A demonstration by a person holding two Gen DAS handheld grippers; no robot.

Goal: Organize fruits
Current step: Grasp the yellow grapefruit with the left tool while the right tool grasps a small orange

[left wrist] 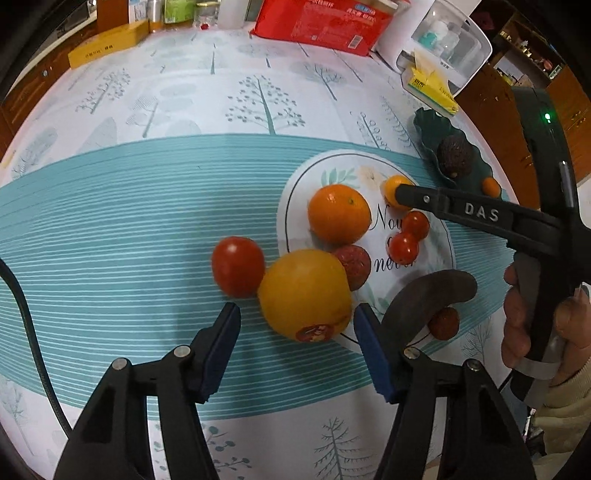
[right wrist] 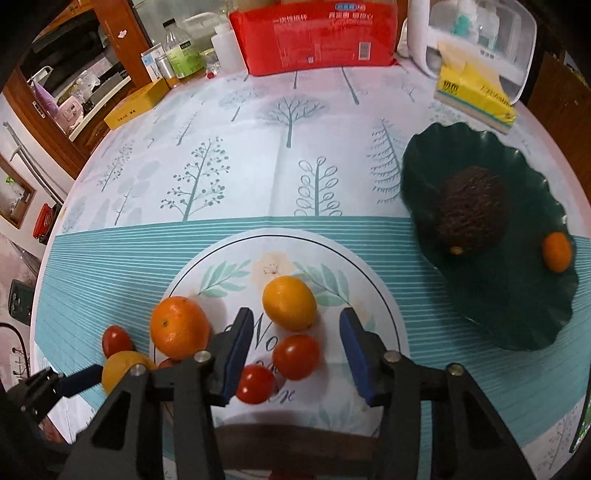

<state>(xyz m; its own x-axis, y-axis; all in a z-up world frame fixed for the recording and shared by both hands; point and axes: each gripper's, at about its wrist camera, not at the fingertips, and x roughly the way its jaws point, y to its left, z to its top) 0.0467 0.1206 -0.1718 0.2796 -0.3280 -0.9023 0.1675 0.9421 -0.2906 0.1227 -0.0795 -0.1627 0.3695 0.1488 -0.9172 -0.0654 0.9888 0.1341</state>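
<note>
I see a table under a tree-printed cloth [right wrist: 288,147] with a teal striped band. At its far edge stand a red packet [right wrist: 317,35], bottles [right wrist: 181,51] and a yellow box [right wrist: 136,105]. Wooden cabinets [right wrist: 107,44] lie behind.

You get bright, even indoor light on the desk [left wrist: 147,110], with soft short shadows under the yellow fruit [left wrist: 304,295] and the orange [right wrist: 180,327]. Both fisheye views bend the scene hard, with black corners. The green dish [right wrist: 480,177] rim looks smeared; the red package [right wrist: 314,37] print is soft.
</note>
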